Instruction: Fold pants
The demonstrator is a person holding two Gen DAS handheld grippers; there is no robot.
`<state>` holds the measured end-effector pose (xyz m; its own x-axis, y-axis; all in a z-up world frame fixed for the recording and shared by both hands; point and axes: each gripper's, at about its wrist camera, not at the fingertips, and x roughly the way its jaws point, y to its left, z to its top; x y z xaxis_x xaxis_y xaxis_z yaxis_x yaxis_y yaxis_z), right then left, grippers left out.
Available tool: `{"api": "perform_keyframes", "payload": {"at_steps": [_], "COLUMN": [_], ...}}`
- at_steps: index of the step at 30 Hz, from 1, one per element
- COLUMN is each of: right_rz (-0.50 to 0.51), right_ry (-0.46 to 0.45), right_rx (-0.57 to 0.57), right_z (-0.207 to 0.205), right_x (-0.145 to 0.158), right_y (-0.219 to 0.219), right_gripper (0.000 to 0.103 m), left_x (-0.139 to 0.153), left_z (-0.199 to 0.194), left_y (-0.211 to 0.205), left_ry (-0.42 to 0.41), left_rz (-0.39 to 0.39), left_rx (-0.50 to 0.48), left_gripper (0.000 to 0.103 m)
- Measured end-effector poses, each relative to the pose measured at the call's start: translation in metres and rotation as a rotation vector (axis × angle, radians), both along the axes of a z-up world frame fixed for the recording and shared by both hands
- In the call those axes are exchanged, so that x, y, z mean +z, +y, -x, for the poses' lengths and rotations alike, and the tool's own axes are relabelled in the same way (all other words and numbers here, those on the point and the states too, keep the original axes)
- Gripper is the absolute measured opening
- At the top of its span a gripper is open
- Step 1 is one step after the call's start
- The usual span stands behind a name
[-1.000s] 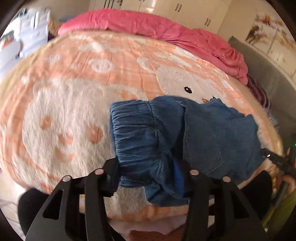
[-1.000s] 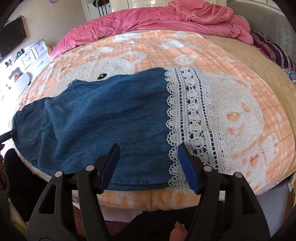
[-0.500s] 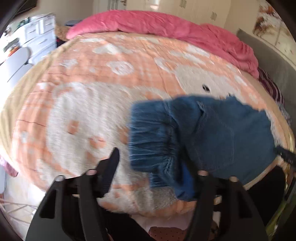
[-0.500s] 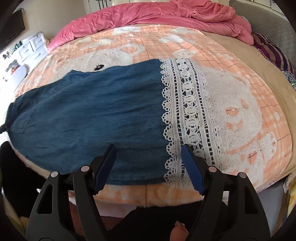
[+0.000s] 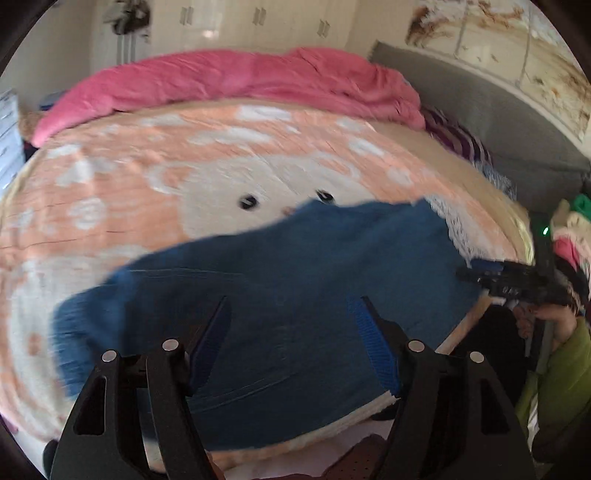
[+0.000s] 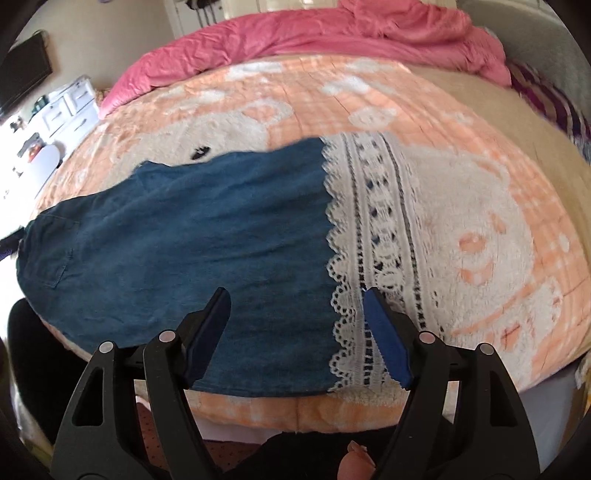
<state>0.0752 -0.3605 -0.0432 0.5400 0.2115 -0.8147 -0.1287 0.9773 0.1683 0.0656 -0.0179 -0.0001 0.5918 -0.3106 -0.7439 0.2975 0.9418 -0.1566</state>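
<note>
Pants (image 6: 192, 243) flat on bed (image 6: 480, 177), unfolded. My left claw (image 5: 288, 328) opening, right claw (image 6: 295, 321) released — both empty. Next: grab lace hem (image 6: 373, 258), fold toward waist.

Open blanket (image 6: 480, 206) lies free from 1 to 4 o'clock of the pants (image 6: 184, 240). A pink duvet (image 6: 332, 33) blocks the bed's 12 o'clock edge.

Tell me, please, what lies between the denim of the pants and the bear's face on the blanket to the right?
In the right wrist view, the white lace hem of the pants lies there, spread flat on the blanket.
</note>
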Motion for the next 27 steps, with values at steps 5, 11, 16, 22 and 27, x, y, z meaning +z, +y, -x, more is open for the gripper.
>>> {"api": "perform_keyframes", "payload": {"at_steps": [5, 11, 16, 22, 27], "right_rz": [-0.01, -0.01, 0.005, 0.017, -0.025], "right_ry": [-0.001, -0.077, -0.151, -0.176, -0.059], "right_rx": [0.011, 0.043, 0.102, 0.017, -0.113], "right_z": [0.002, -0.005, -0.037, -0.08, -0.109], "right_x": [-0.006, 0.024, 0.059, 0.067, 0.035], "right_y": [-0.003, 0.011, 0.036, 0.013, -0.037], "right_gripper": [0.068, 0.071, 0.075, 0.075, 0.073], "left_x": [-0.052, -0.036, -0.008, -0.002, -0.016], "left_z": [-0.026, -0.026, -0.043, -0.107, -0.142], "left_y": [-0.017, -0.014, -0.027, -0.06, -0.078], "left_ry": [0.126, 0.103, 0.025, 0.059, 0.059], "left_rz": [-0.078, -0.013, -0.025, -0.129, -0.193], "left_rx": [0.01, -0.009, -0.049, -0.119, -0.215], "left_gripper": [0.068, 0.068, 0.069, 0.069, 0.067]}}
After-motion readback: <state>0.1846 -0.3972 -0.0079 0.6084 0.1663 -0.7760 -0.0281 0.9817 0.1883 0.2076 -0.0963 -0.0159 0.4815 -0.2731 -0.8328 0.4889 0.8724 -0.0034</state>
